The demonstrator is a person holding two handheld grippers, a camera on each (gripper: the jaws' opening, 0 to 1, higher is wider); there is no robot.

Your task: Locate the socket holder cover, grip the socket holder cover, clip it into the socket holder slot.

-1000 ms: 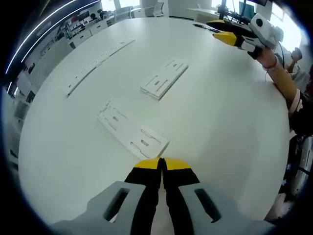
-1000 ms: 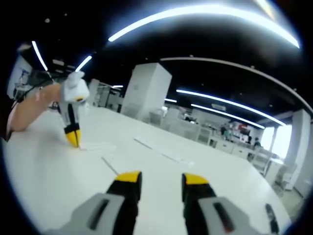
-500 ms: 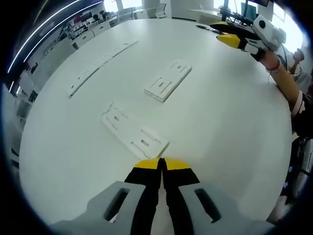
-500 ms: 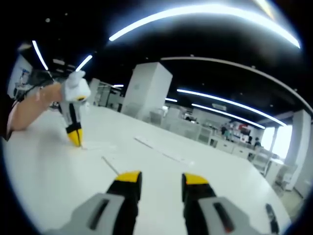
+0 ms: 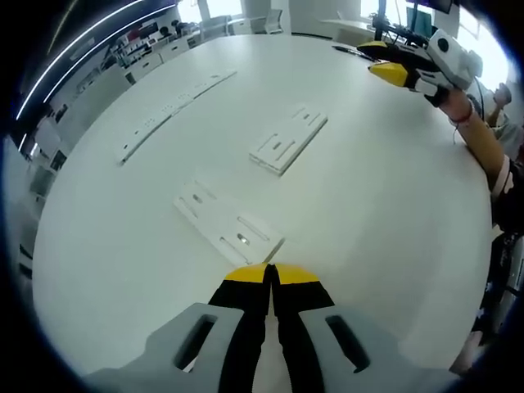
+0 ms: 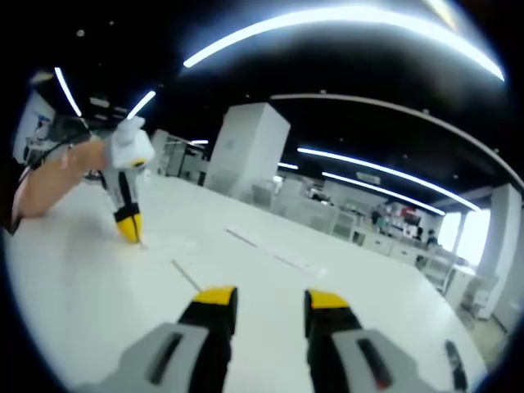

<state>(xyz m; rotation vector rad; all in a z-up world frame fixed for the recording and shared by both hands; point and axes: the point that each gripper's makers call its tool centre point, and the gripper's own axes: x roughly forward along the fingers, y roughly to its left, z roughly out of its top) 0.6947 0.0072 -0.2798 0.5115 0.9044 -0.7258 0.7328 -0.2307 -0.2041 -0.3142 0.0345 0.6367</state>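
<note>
Socket holder cover (image 5: 228, 231) lies flat just ahead of the closed, empty left hand-held gripper (image 5: 269, 274), bare table (image 5: 385, 205) around.

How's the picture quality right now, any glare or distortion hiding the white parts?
Left gripper view: even light, white plates low-contrast against the white table, window glare top right. Right gripper view: dark ceiling, bright light strips, strong fisheye bending, parts seen edge-on.
</note>
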